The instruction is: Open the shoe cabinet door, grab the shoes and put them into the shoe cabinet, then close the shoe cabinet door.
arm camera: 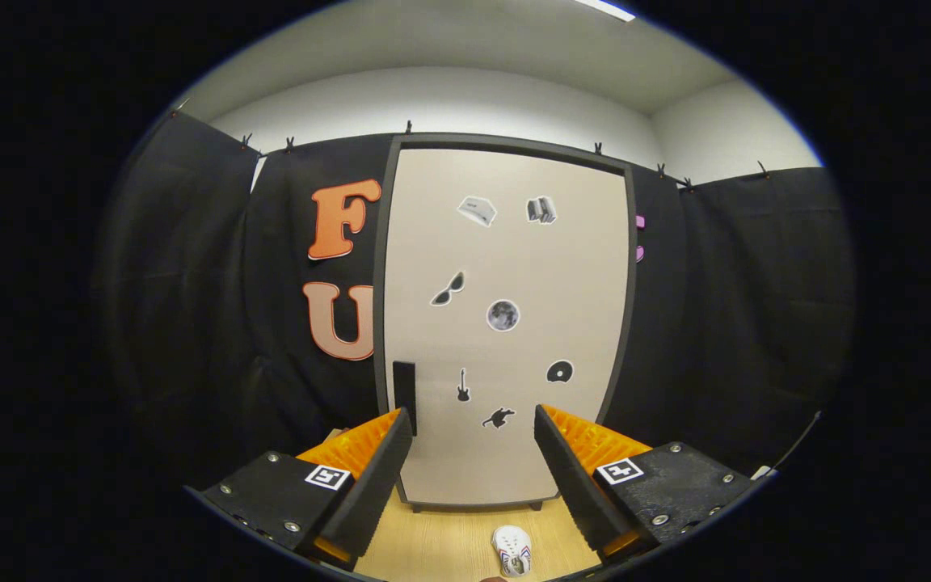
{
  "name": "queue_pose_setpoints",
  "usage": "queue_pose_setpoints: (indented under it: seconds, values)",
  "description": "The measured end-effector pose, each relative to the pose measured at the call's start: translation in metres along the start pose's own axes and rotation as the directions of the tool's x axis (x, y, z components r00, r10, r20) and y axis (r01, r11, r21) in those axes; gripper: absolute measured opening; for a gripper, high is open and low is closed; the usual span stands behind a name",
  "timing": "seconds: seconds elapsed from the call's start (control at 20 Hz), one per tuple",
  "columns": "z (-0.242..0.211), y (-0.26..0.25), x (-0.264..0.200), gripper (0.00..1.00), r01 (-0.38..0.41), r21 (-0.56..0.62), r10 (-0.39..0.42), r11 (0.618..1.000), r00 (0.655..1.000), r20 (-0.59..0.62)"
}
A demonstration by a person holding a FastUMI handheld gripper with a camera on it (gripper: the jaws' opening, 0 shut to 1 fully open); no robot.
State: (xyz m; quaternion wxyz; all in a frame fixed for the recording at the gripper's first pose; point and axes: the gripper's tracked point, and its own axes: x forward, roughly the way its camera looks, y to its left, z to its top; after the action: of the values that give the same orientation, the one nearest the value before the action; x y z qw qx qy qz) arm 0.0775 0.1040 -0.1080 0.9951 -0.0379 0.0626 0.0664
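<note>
A tall shoe cabinet (506,267) with a beige door in a dark frame stands ahead against the booth wall. The door is closed, with a dark handle (405,386) low on its left edge and several small stickers on its face. A white shoe (512,550) lies on the wooden floor in front of the cabinet, below and between my fingers. My gripper (473,453) is open, with nothing between its fingers, some way back from the door. The left finger's tip sits just below the handle in the view.
Black cloth hangs on both sides of the cabinet. Light wooden floor (449,541) runs from the cabinet's foot toward me. A white wall and ceiling show above the cloth.
</note>
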Motion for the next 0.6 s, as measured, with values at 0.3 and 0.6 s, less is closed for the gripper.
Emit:
queue_pose_setpoints:
  seconds: [0.3, 0.6]
  values:
    - [-0.033, 0.039, 0.059, 0.95, -0.031, -0.001, 0.031, 1.0, 0.999, -0.021]
    - [-0.055, 0.062, 0.116, 0.96, -0.023, 0.01, 0.023, 1.0, 0.999, -0.03]
